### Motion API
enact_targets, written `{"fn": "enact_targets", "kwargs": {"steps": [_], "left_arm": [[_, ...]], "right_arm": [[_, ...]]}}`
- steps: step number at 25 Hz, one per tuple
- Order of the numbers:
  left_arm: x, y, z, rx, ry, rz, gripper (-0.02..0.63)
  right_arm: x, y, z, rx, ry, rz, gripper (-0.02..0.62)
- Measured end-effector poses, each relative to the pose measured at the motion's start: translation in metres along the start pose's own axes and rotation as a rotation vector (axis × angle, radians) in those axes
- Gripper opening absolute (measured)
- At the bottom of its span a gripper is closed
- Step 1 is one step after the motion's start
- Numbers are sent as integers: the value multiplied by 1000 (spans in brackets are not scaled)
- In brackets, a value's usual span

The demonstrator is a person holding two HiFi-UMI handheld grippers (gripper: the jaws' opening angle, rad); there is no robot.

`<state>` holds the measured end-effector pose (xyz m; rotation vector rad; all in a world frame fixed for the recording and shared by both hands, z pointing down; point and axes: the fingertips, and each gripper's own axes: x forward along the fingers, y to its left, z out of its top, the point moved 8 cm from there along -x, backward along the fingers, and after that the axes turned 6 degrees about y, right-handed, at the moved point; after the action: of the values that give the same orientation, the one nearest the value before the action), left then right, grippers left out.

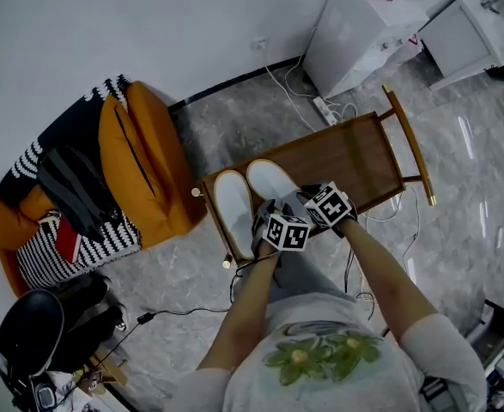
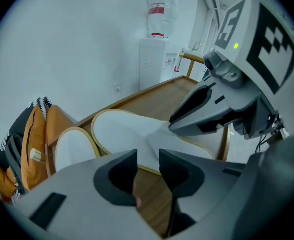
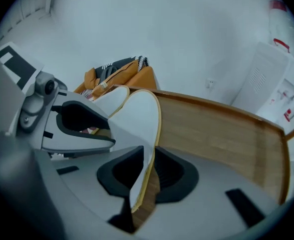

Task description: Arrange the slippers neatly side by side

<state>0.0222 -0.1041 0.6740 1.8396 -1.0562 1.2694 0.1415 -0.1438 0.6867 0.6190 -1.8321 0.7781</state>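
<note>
The right slipper (image 3: 142, 119) and the left slipper (image 1: 233, 202), both white, lay close together at the left end of the wooden table (image 1: 355, 157). The right gripper (image 3: 149, 156) had its jaws closed on the right slipper's rim. The left gripper (image 2: 148, 156) hung just short of that slipper's heel, jaws apart and empty, bare wood showing in the gap. The aligning step seemed in hand. Next, the gripped slipper probably needed nudging parallel to its mate, heels level, before being released.
</note>
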Motion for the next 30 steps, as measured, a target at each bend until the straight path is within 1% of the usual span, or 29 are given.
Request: {"fn": "enact_targets", "kwargs": {"steps": [1, 2, 4, 7, 13, 19, 24, 28, 29, 30], "left_arm": [[0, 0, 0, -2, 3, 2, 132], [1, 1, 0, -6, 8, -2, 123], [1, 1, 0, -10, 19, -11, 86], [1, 4, -1, -8, 21, -7, 66], [-8, 20, -9, -39, 16, 6, 46], [-16, 30, -15, -48, 33, 14, 44], [-20, 35, -21, -53, 37, 25, 44], [-22, 38, -23, -59, 42, 17, 44], [-23, 39, -23, -65, 36, 10, 44], [-24, 39, -23, -72, 26, 0, 44]], "right_arm": [[1, -1, 0, 18, 3, -4, 46], [2, -1, -1, 31, 5, -6, 17], [3, 0, -1, 40, 3, 3, 15], [3, 2, 0, 49, -6, 35, 14], [5, 13, -1, 85, -33, 86, 12], [7, 28, -3, 96, -52, 114, 12], [8, 35, -6, 119, -82, 104, 12], [6, 36, -5, 117, -92, 89, 14], [5, 36, -4, 123, -95, 89, 22], [5, 36, -4, 134, -98, 90, 49]]}}
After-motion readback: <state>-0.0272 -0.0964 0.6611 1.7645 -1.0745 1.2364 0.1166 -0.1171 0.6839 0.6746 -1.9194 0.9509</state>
